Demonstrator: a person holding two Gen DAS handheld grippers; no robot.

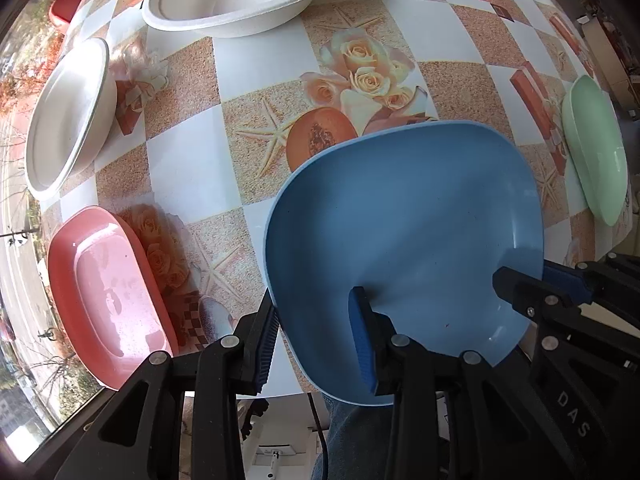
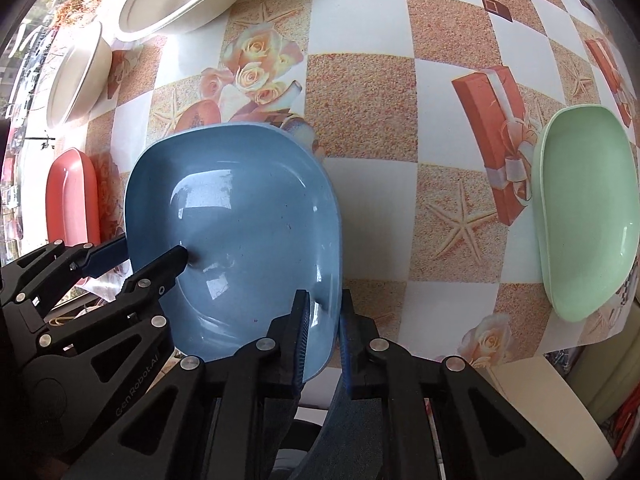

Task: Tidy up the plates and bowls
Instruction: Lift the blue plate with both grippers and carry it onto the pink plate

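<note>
Both tongs grip the blue dish (image 2: 240, 216): left tongs (image 1: 316, 344) at nine o'clock, right tongs (image 2: 324, 344) apparently at five.

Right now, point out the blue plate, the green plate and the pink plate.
blue plate (image 2: 248, 216): right wrist view, middle of its inner floor.
green plate (image 2: 588, 208): right wrist view, centre of its inside.
pink plate (image 1: 108, 292): left wrist view, middle of its flat bottom.
</note>
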